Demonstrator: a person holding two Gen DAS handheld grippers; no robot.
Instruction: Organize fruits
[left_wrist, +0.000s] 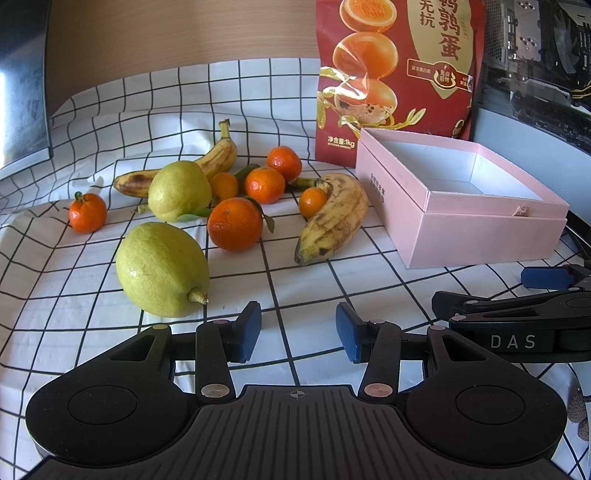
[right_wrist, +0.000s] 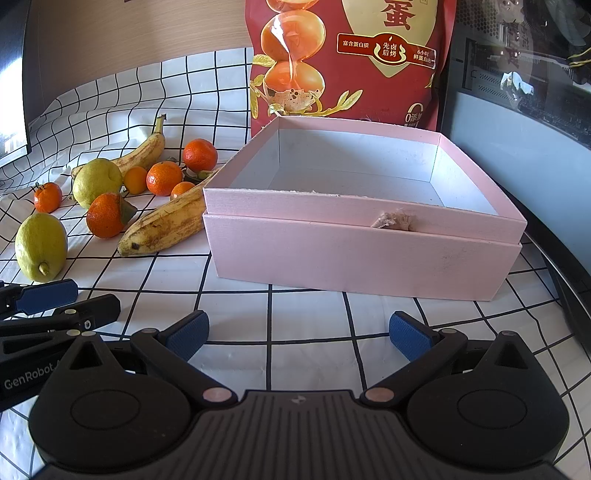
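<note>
On checked-cloth surface (left_wrist: 332, 280): my left hand-held gripper (left_wrist: 298, 332) & right hand-held gripper (right_wrist: 298, 334) wide, empty. Risk: round yellow-green lemon (left_wrist: 162, 269) rolls if nudged; soft spotted yellow banana (left_wrist: 334, 218) bruises if squeezed into pink cardboard box (right_wrist: 362, 254).

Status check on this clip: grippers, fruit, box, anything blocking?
Left gripper open, empty; right gripper open, empty. Fruit all on the checked cloth, none in the pink box. Nearest: green lemon. Spotted banana lies beside the box; nothing blocking.
</note>
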